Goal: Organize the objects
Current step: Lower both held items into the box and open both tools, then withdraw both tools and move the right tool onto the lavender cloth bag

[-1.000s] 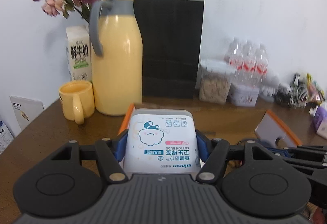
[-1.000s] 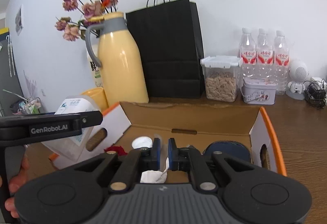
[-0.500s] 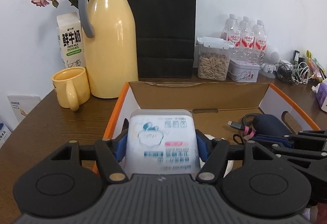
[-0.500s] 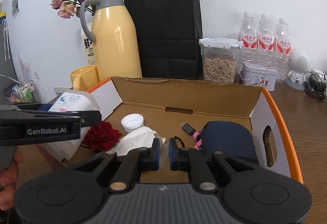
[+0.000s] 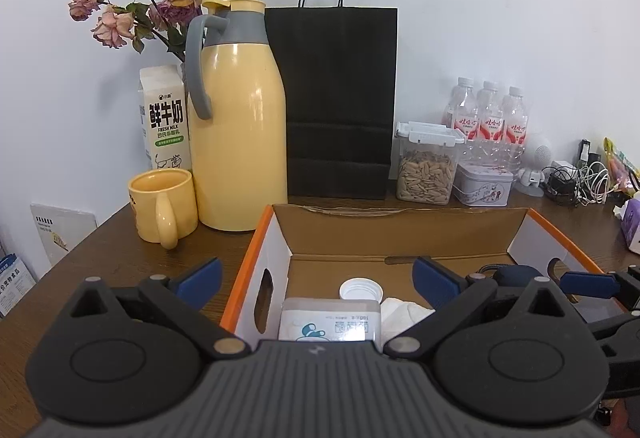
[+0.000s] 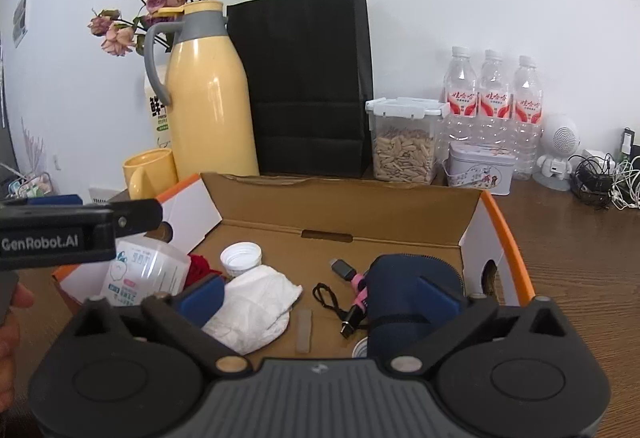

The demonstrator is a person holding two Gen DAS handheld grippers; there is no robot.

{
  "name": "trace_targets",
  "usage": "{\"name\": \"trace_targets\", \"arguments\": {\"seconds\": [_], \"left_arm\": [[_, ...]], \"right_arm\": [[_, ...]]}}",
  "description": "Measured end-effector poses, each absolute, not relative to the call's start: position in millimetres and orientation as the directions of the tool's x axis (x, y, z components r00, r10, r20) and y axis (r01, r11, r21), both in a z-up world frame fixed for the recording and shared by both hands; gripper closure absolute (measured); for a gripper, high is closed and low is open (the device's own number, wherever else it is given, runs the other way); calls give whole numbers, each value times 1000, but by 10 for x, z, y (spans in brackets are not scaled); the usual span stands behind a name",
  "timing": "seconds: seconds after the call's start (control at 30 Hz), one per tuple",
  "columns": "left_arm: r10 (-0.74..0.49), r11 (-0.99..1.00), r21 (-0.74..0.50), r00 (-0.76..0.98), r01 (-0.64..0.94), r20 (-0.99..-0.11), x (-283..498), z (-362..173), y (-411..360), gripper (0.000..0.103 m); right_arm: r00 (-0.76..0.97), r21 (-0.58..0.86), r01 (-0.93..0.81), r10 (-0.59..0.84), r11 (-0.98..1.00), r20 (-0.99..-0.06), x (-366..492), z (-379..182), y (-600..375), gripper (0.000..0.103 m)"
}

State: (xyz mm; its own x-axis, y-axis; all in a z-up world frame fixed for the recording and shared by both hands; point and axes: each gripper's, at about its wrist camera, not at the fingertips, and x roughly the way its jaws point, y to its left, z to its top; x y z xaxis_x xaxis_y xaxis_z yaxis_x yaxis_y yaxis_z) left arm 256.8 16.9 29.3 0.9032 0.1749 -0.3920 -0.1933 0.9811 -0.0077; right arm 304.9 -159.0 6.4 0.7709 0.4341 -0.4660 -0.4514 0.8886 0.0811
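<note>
Brown table (image 6: pixel 580 238) along a white wall, cardboard box (image 6: pixel 344 206) in the middle. Left tool (image 5: pixel 316 276) is springing wide and grips nothing; the cotton-bud tub (image 5: pixel 330 324) it clamped a moment ago now lies inside the box's left end, half hidden. Right tool (image 6: pixel 318 296), pinched shut before, is opening too, empty above the box's white tissue (image 6: pixel 256 302) and navy pouch (image 6: pixel 400 278).

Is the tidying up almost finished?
Mostly, it looks like. The cotton bud box, tissue, bottle cap, cable and blue pouch already lie in the cardboard box. The left gripper and right gripper are both opening and hold nothing. Nothing loose beside the box clearly needs packing.
</note>
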Motion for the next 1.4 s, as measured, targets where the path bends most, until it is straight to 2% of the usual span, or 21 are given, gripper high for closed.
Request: {"name": "trace_targets", "arguments": {"seconds": [0.67, 1.4], "left_arm": [[176, 979, -36, 926, -199, -334, 2238, 525, 223, 0], [242, 964, -4, 883, -266, -401, 1439, 544, 549, 0]], "right_arm": [[798, 69, -454, 440, 888, -412, 2757, 343, -1764, 0], [812, 22, -431, 398, 902, -428, 1979, 430, -2184, 0]]}}
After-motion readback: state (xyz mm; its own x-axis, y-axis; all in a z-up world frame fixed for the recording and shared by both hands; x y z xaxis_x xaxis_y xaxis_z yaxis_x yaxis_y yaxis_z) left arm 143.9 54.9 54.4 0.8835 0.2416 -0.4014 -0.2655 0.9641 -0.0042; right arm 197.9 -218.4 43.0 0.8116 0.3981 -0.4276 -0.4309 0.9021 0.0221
